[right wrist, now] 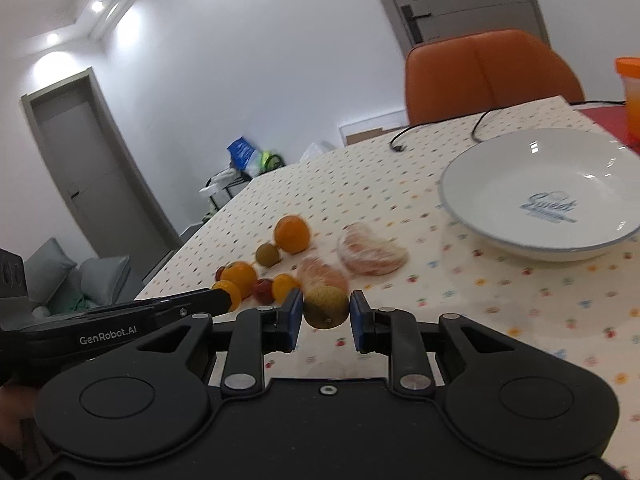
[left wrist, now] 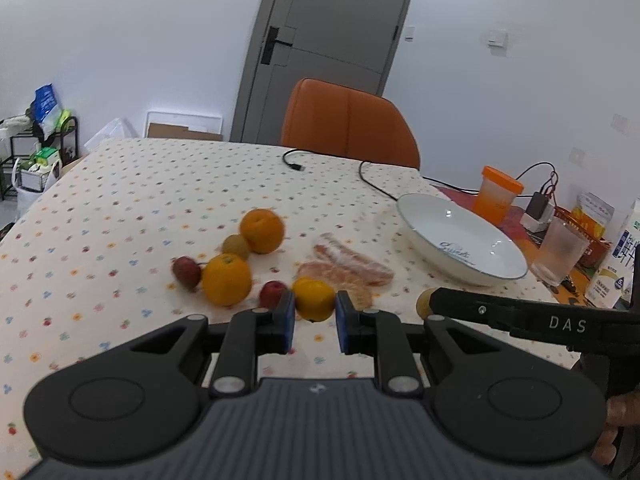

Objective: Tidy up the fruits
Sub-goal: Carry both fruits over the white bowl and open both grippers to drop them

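My left gripper [left wrist: 315, 308] is shut on a small orange [left wrist: 314, 299], held just above the table. A yellow-green round fruit [right wrist: 326, 306] sits between the blue pads of my right gripper [right wrist: 326, 312], which is shut on it. On the cloth behind lie two larger oranges [left wrist: 262, 230] [left wrist: 226, 279], a brownish-green fruit [left wrist: 235, 245], two small red fruits [left wrist: 186, 270] [left wrist: 273, 294] and peeled citrus segments [left wrist: 348, 268]. A white plate [left wrist: 460, 236] [right wrist: 520, 184] stands empty to the right. The two grippers are side by side, the right one's finger [left wrist: 460, 300] showing in the left wrist view.
The table has a dotted cloth [left wrist: 140, 200]. A black cable [left wrist: 360, 172] crosses its far side, before an orange chair [left wrist: 348, 120]. Right of the plate stand an orange-lidded cup [left wrist: 496, 196], a clear glass [left wrist: 562, 252], a milk carton [left wrist: 618, 268] and a charger.
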A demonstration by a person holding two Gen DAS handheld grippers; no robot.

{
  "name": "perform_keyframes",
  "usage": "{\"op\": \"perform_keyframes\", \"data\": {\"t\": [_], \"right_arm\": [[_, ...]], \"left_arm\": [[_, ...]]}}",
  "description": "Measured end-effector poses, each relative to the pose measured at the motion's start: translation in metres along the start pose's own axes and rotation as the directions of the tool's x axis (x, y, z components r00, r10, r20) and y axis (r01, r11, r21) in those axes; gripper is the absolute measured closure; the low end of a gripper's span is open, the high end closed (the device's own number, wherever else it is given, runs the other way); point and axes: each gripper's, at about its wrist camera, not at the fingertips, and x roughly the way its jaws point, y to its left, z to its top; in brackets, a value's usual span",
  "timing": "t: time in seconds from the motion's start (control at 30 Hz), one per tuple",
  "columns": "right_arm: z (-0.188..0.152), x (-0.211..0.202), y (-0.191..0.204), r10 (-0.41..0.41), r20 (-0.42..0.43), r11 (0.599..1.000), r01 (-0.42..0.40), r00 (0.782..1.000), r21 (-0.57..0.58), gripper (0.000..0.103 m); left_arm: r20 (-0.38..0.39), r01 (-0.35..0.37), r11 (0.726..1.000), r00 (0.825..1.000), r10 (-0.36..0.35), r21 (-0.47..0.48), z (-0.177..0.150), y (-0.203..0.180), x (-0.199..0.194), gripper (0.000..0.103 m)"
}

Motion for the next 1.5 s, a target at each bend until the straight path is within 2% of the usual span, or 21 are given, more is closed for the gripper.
{"op": "perform_keyframes", "data": {"t": [0.47,1.03,1.5], "right_arm": [[0.006,-0.033,-0.039,-0.086,0.089,0.996,0.082,0.992,0.046,0.079],[0.014,-0.054,-0.087,-0.21,0.186,0.976,0.193,0.96,0.103,0.079],[0.022,-0.044,-0.101,-0.246,0.262,0.969,0.226,0.933,0.104,0.077]], "left_arm": [[0.008,0.08,0.994,0.997,-0.081,0.077,0.014,-0.047,0.016,0.083],[-0.023,0.16,0.975,0.987,-0.158,0.152,0.025,-0.093,0.056,0.083],[-0.04,0.156,0.966,0.988,-0.151,0.207,0.041,-0.124,0.096,0.083]]}}
